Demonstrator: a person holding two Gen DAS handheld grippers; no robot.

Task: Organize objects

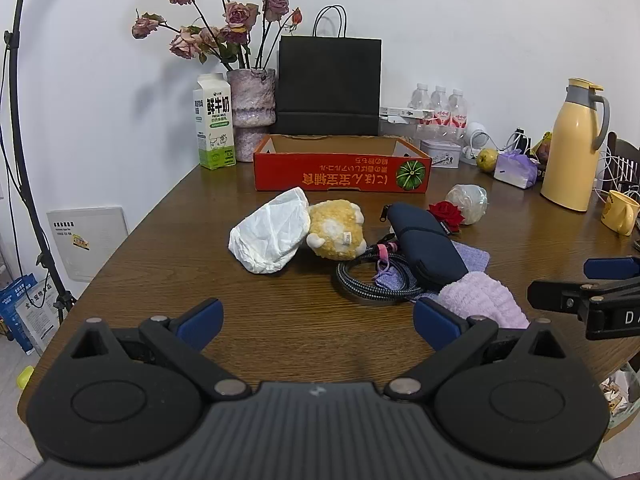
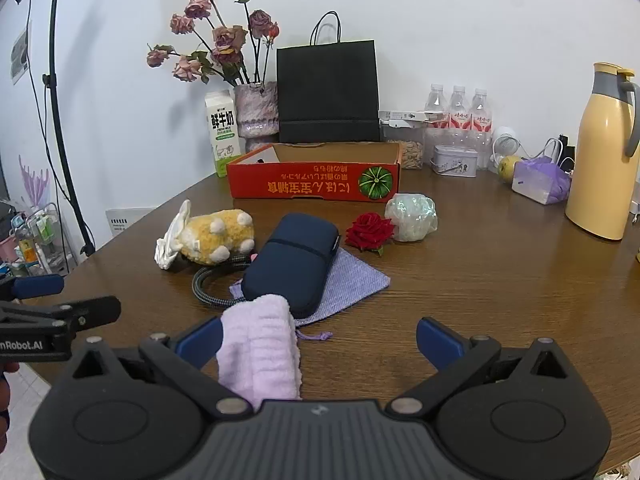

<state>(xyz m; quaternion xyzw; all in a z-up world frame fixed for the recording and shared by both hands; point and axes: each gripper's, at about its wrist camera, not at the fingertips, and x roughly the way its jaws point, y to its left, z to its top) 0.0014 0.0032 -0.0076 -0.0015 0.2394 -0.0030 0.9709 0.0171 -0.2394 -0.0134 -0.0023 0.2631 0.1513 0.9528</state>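
Observation:
A red cardboard box (image 1: 340, 176) (image 2: 314, 182) stands open at the back of the wooden table. In front of it lie a white crumpled bag (image 1: 272, 236), a yellow plush toy (image 1: 338, 234) (image 2: 218, 236), a navy pouch (image 1: 426, 246) (image 2: 294, 260) on a lilac cloth bag (image 2: 352, 280), a coiled braided cable (image 1: 368, 284), a red rose (image 2: 370, 232), a wrapped iridescent ball (image 2: 412, 216) and a folded lilac towel (image 1: 482, 300) (image 2: 260, 352). My left gripper (image 1: 318, 322) is open and empty near the table's front edge. My right gripper (image 2: 320, 342) is open, with the towel beside its left finger.
At the back stand a milk carton (image 1: 214, 122), a vase of dried roses (image 1: 252, 108), a black paper bag (image 1: 328, 86), water bottles (image 2: 458, 112) and a tin (image 2: 456, 160). A yellow thermos (image 2: 604, 152) and a yellow mug (image 1: 620, 212) stand at the right.

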